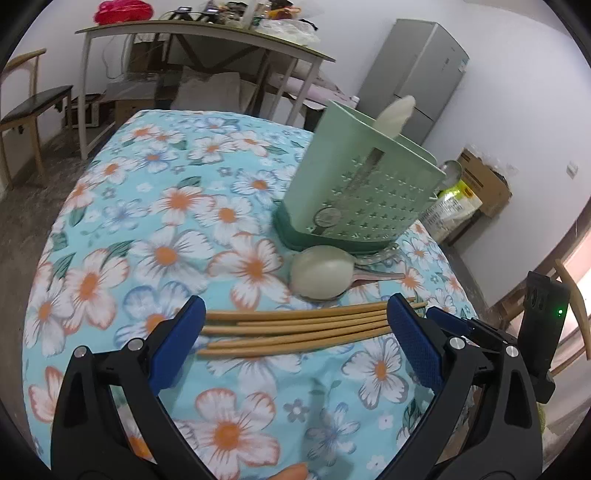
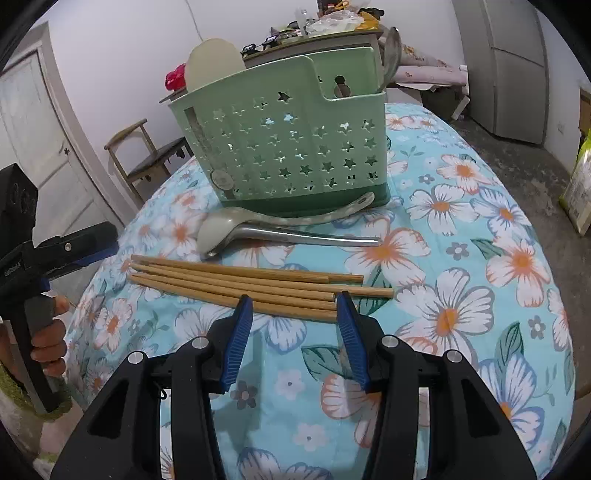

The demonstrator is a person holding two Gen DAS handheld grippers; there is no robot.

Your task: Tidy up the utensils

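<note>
Several wooden chopsticks (image 1: 295, 328) lie side by side on the floral tablecloth (image 1: 166, 221). My left gripper (image 1: 295, 306) hovers over them, open wide, its blue pads apart from the sticks. In the right wrist view my right gripper (image 2: 294, 299) stands half open at the near edge of the chopsticks (image 2: 240, 284), gripping nothing. Beyond them lie a white spoon (image 2: 221, 229) and a metal spoon (image 2: 314, 238), in front of the green star-holed utensil holder (image 2: 288, 147). The holder contains a white paddle (image 2: 214, 66) and a metal ladle (image 2: 391, 55).
The cloth-covered table drops off close on every side. A cluttered side table (image 1: 207, 33), a grey fridge (image 1: 417, 81), wooden chairs (image 1: 29, 107) and a cardboard box (image 1: 484, 181) stand around it. A hand (image 2: 48, 332) holds the left gripper (image 2: 74, 243) at the left.
</note>
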